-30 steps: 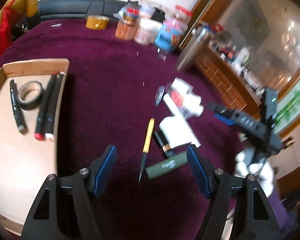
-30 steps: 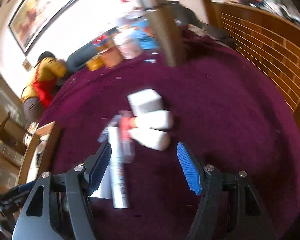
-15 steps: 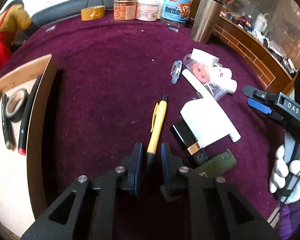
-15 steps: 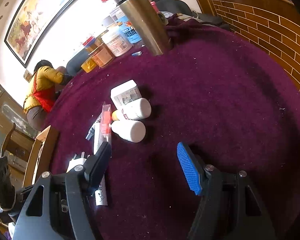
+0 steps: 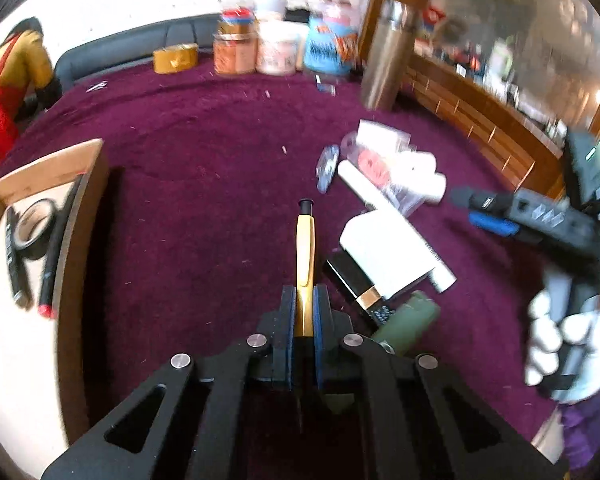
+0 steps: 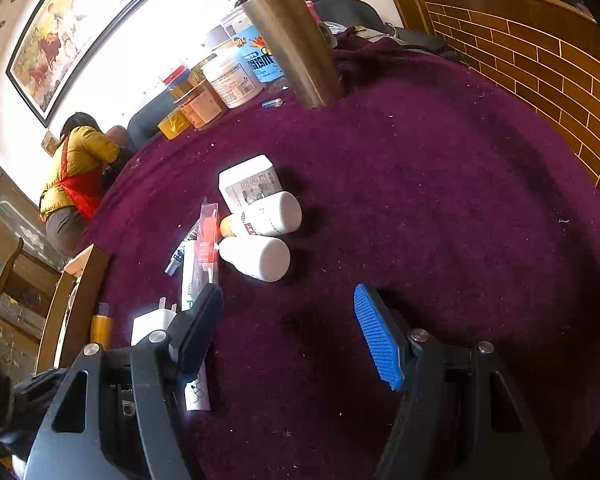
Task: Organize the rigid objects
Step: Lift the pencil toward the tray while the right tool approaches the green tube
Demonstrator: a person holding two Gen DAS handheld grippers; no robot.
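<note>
Fingers of the left gripper [image 5: 304, 300] are clamped on the lower barrel of the yellow pen [image 5: 305, 248], low at the frame's centre. The jaws have just been closing, with the pen between them. The pen points away along the fingers, its black tip toward mid-frame, so a pinch across the barrel is probably the steadiest hold for a thin rod.

The right gripper [image 6: 290, 332] stands open over bare maroon cloth [image 6: 440, 208] at the bottom of its own view, with nothing between its pads; it appears to be waiting its turn.

The cardboard tray [image 5: 76, 216] lies at the left edge of the left view and is judged to be the collection point. It holds one roll of tape [image 5: 34, 228] and what look like two or three dark markers [image 5: 54, 256] (blur prevents a firm count).

Loose items remain clustered right of the pen:
- one white box [image 5: 384, 252], lying over a black tube with a gold band [image 5: 356, 284];
- one green cylinder [image 5: 408, 320] at the lower right of centre;
- two white bottles [image 6: 268, 236] lying on their sides, touching, with one small white carton [image 6: 248, 184] just above them in the right view.

One steel flask [image 6: 288, 36] stands upright at the top, apart from the pile.
</note>
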